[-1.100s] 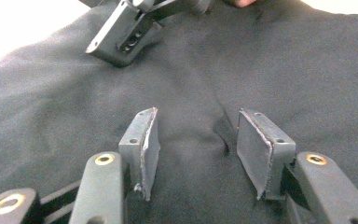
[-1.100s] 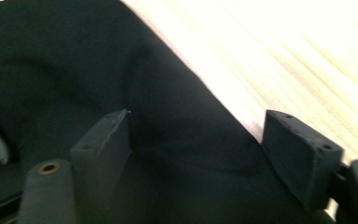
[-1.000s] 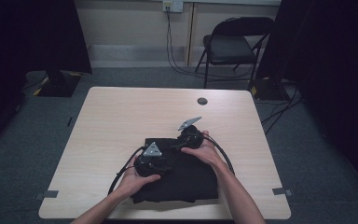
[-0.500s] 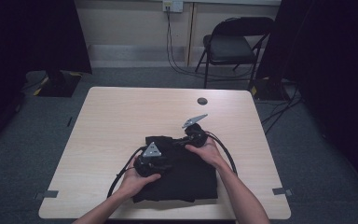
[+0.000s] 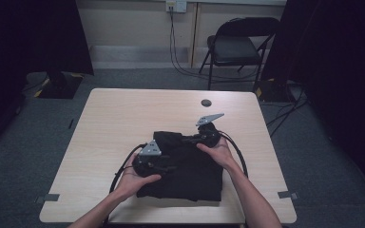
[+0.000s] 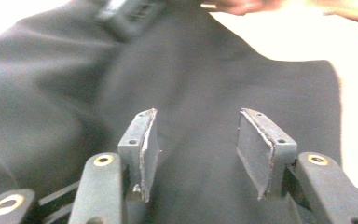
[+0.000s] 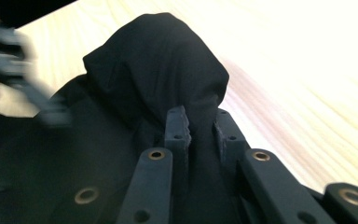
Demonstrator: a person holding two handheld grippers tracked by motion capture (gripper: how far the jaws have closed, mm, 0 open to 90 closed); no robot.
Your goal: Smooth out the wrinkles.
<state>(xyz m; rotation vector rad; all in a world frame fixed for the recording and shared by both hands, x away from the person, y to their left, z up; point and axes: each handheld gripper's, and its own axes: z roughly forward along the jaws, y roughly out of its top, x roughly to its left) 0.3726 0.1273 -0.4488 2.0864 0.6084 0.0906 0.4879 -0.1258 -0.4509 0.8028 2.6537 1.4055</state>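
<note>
A black garment lies folded on the near half of the wooden table. My left gripper hovers over the garment's left part. In the left gripper view its jaws stand apart above the dark cloth; they have just been opening, with nothing pinched between the pads. My right gripper is at the garment's far edge. Its jaws have just been closing and are shut on a raised fold of the cloth, which bulges up beyond them.
A small dark round disc sits on the far part of the table. Bare wood lies left and far of the garment. A folding chair and floor cables stand beyond the table. Black cables trail from both grippers.
Both hands have risen slightly. The right gripper closed on the garment's far edge and lifted a fold of it. The left gripper's jaws moved up off the cloth.
</note>
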